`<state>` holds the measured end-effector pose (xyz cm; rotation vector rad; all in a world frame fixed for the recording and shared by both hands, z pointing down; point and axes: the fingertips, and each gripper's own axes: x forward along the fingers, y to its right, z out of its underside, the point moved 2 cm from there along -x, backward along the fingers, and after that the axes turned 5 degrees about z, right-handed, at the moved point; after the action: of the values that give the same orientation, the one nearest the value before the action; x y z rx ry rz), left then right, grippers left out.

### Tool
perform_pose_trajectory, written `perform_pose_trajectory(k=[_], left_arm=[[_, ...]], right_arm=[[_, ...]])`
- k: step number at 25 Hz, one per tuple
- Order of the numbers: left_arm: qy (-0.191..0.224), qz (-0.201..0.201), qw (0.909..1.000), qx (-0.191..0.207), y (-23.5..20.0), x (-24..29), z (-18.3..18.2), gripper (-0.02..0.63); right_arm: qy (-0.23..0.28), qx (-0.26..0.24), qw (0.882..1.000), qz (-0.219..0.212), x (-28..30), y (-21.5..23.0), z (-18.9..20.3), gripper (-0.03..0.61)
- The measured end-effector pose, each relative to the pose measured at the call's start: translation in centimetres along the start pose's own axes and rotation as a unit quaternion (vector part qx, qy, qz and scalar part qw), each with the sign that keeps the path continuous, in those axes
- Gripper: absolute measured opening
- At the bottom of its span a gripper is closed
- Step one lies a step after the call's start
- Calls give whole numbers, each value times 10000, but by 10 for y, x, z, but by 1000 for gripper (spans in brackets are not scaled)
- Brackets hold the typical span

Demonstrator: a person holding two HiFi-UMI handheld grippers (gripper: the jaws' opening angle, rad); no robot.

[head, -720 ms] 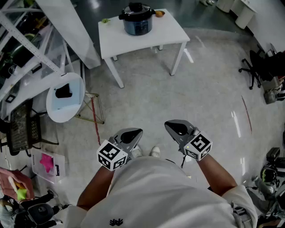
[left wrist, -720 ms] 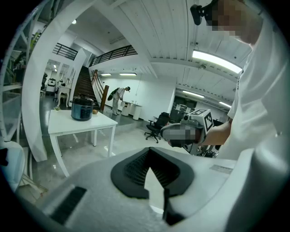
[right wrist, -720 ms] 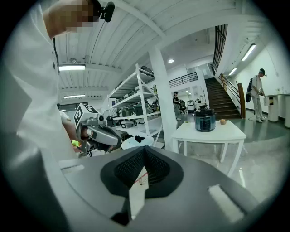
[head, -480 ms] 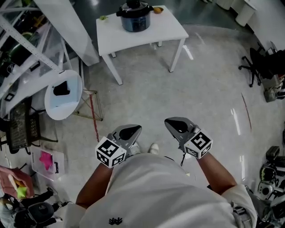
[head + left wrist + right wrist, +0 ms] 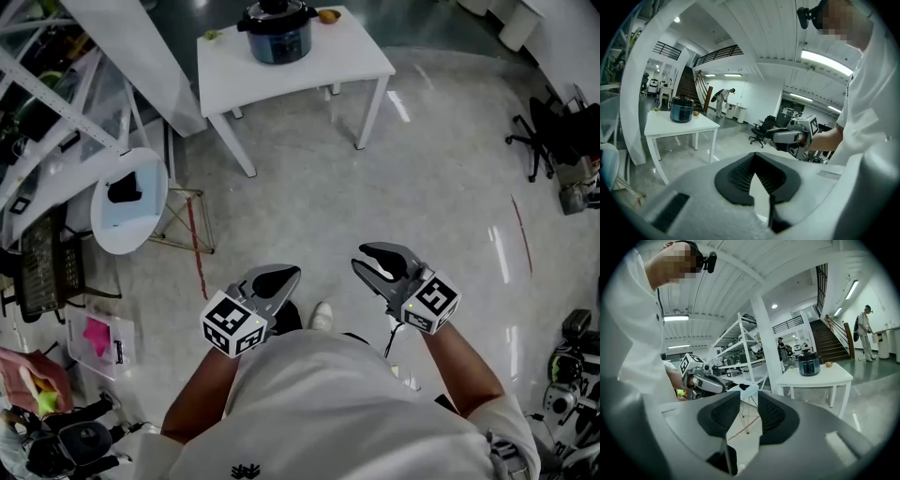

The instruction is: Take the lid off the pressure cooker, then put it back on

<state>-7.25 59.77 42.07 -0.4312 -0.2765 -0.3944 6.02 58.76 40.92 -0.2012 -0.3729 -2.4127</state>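
The pressure cooker (image 5: 275,37), lid (image 5: 274,11) on, stands on the white table (image 5: 323,66) at 12 o'clock in the head view, well apart from both grippers. The left gripper (image 5: 289,275), at 7 o'clock, is clenched on nothing. The right gripper (image 5: 360,258), at 5 o'clock, has its jaws parted and empty.

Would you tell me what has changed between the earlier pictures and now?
The right gripper drifted slightly right, its jaws seemingly wider apart; the white table with the pressure cooker slid towards the view's top left. Nothing was grasped. The left gripper stays shut, the lid on.
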Motion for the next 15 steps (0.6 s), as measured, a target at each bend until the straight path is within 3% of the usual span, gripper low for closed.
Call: perform_pose_trajectory(k=[5,15], left_arm=[[-32,167,9999,5,-17,11,-6,6],[-60,730,9957,563,-113,61,-67,6]], right_arm=[[49,-134,9998,128,11,33,-11,198],[27,-432,9985,347,87,122,-68,239]])
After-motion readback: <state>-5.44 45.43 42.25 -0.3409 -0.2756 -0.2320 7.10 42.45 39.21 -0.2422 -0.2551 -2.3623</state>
